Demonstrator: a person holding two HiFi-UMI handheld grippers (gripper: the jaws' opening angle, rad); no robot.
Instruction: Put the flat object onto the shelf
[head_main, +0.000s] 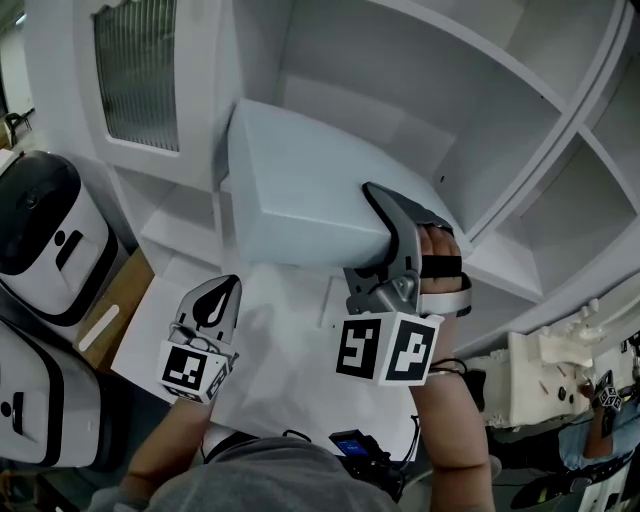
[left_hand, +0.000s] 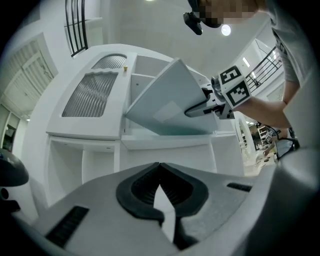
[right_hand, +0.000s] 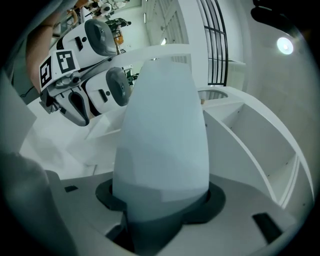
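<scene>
Slippage as the chief risk, judged from the hold: flat panel (head_main: 300, 195) pinched by the right gripper (head_main: 385, 228) at its near right edge only, jaws spread wide about its thickness and pressed onto it, most of the slab reaching out unsupported toward the far left. Could have twisted or drooped in the pads under that overhang. Hung tilted over the front ledge (head_main: 190, 232) of the white shelf unit (head_main: 520, 130), not yet inside any compartment; contact with the ledge not to be told from these views. Might have struck the upright divider (head_main: 222, 225) or the ledge lip on the way in, since looked about as wide as the opening ahead. Might also have tipped off the front if let go with too little of it on the shelf board. Left gripper (head_main: 212, 305) low at the near left, jaws closed together on nothing, well apart from the panel, so no second support from there.

Looked like a rigid, box-like slab: smooth, matte, pale blue-grey, rectangular, with straight edges and a visible side face giving it some thickness. Showed a fainter rectangular patch (left_hand: 170, 112) on one broad face in the left gripper view. No handle and no print made out.
</scene>
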